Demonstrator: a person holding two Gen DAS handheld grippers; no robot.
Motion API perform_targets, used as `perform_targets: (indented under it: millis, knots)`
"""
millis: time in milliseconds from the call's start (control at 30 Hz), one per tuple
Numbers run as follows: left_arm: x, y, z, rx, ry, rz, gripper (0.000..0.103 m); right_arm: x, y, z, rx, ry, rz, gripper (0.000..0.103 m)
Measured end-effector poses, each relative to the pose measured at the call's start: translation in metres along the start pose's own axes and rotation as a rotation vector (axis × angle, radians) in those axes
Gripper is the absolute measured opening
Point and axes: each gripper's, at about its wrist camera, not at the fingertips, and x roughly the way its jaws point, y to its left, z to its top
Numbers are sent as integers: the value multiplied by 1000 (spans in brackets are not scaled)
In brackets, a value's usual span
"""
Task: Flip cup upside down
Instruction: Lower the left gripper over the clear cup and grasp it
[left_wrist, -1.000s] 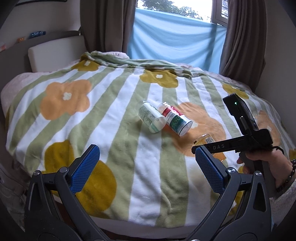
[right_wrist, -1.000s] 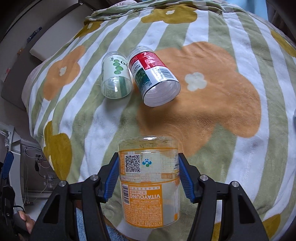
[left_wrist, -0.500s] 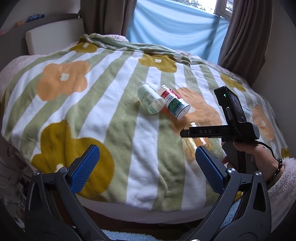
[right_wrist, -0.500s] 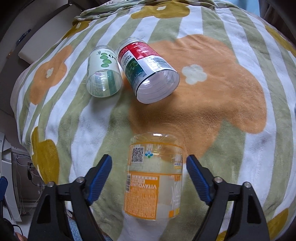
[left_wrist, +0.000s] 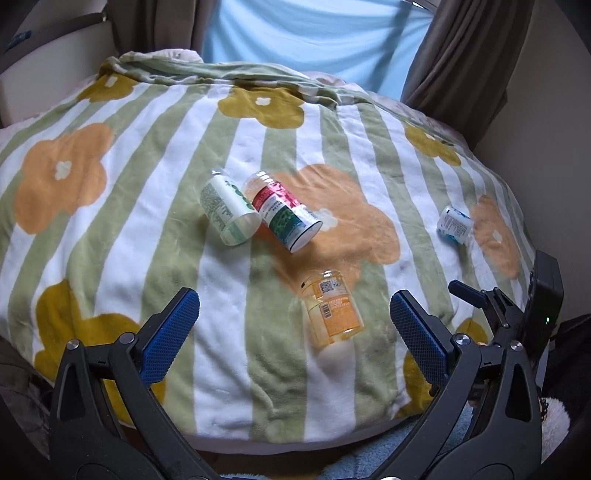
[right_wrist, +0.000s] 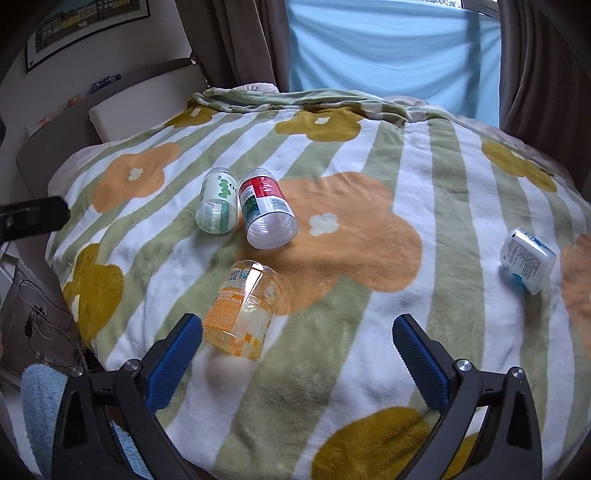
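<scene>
A: What has changed since a second ago?

B: Back then the right gripper (right_wrist: 295, 358) was clamped on the orange-labelled cup (right_wrist: 242, 308). Half a second ago its jaws had already parted, with the cup between them. Now the gripper is pulled back, spread wide and holding nothing, and the cup stands apart from it on the blanket (right_wrist: 369, 332), just ahead of its left finger.

A: How does the cup sit?

B: Its label text reads inverted, and the clear closed end faces up. In the left wrist view the cup (left_wrist: 331, 308) leans a little on the soft cover, near the front edge of the bed.

A: And the left gripper?

B: The left gripper (left_wrist: 293, 338) is also wide open and empty, hovering over the near edge of the blanket (left_wrist: 110, 258). The right gripper's body (left_wrist: 517, 321) shows at the right rim of that view.

A: What about the other containers?

B: A green-and-white cup (right_wrist: 218, 206) and a red-and-green cup (right_wrist: 267, 218) lie on their sides, touching each other, mouths toward the camera. Both look hollow inside. A small white-and-blue container (right_wrist: 528, 260) lies well apart at the right; I cannot tell what is in it. The orange cup looks clear, with nothing visible inside.
</scene>
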Motion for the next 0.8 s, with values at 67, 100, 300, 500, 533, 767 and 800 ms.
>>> perform_targets:
  millis: [67,100,300,500,533,767,800]
  knots:
    - [20,-12,8,14,46,20,103,-6,-3,-13,-24,-10,-34,103]
    - [31,-17,10,19,70,28,103,-9,-6,-20,-34,-16,-49,103]
    - [96,-33,13,-14,231,21,103,-25,-6,-52,-97,-100,-62,103]
    - [147,-36,9,-60,350,42,103,-38,1,-74,-139,-144,-87,103]
    - [154,-35,10,-75,368,46,102,-39,2,-79,-143,-165,-98,103]
    - [193,-30,11,-134,464,67,98,-33,8,-95,-180,-241,-130,103]
    - [197,-29,11,-148,476,68,93,-31,7,-96,-180,-239,-122,103]
